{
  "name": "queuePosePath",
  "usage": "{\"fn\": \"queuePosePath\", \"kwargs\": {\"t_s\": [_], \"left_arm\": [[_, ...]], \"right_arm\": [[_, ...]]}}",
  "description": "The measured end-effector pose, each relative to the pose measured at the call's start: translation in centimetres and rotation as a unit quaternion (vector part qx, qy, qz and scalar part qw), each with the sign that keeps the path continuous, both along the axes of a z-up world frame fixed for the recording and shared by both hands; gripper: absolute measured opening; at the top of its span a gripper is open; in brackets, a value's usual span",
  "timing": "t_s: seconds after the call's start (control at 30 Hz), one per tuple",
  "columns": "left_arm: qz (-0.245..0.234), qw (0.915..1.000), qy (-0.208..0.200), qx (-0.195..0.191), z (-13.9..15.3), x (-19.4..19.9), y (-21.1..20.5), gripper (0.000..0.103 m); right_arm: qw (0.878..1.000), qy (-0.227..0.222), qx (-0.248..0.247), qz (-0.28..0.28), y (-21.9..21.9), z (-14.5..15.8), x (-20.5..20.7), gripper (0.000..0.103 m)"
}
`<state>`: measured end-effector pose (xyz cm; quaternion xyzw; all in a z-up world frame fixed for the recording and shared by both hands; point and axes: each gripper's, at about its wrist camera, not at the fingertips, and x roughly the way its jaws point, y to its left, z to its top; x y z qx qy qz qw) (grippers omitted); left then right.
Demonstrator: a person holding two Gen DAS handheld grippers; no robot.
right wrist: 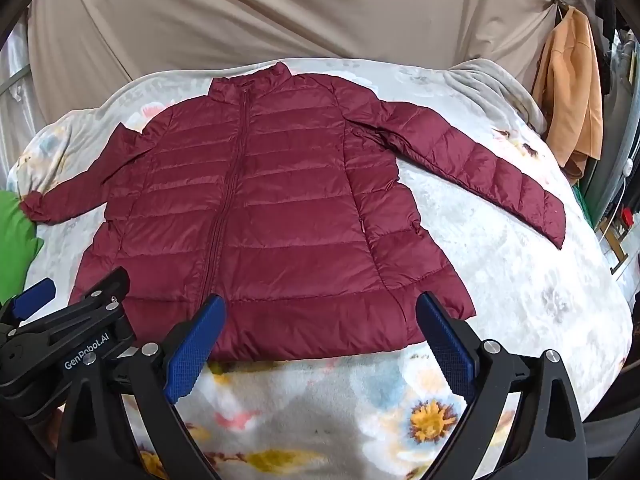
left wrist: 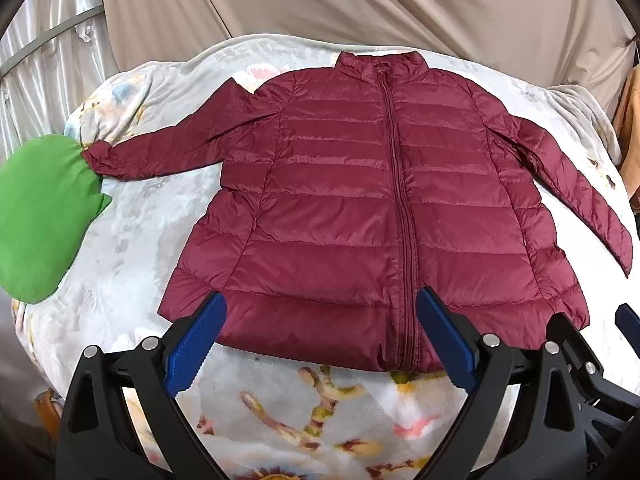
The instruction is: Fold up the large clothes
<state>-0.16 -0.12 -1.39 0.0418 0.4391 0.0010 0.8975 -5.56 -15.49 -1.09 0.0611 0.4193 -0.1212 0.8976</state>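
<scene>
A dark red quilted puffer jacket (left wrist: 360, 200) lies flat and zipped on a floral blanket (left wrist: 280, 412), collar at the far side, both sleeves spread outward. It also shows in the right wrist view (right wrist: 280, 208). My left gripper (left wrist: 320, 312) is open, hovering over the jacket's near hem, left of the zipper. My right gripper (right wrist: 320, 312) is open over the hem's right part. Neither holds anything. The left gripper's body (right wrist: 60, 340) shows at the lower left of the right wrist view.
A green pillow (left wrist: 40, 220) lies at the blanket's left edge, touching the left cuff. Beige sheeting (left wrist: 360, 8) hangs behind. An orange garment (right wrist: 572, 96) hangs at the far right. The blanket (right wrist: 520, 280) extends past the right sleeve.
</scene>
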Motion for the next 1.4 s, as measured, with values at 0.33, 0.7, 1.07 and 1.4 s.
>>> {"fn": "queuePosePath", "kwargs": {"t_s": [0.33,0.7,1.07,1.4], "left_arm": [[0.000,1.0000,0.001,0.005,0.1,-0.2,0.0,0.093],[-0.001,1.0000,0.005,0.006,-0.3,0.0,0.0,0.092],[0.001,0.9999,0.010,0.007,-0.4,0.4,0.2,0.092],[0.001,0.9999,0.011,0.007,-0.4,0.5,0.4,0.092]], "right_arm": [[1.000,0.002,0.002,0.001,-0.1,0.1,-0.1,0.094],[1.000,0.003,0.003,0.000,-0.1,-0.2,0.2,0.094],[1.000,0.008,0.007,0.002,0.3,-1.2,0.6,0.094],[1.000,0.011,0.006,0.002,0.5,-1.1,0.9,0.094]]}}
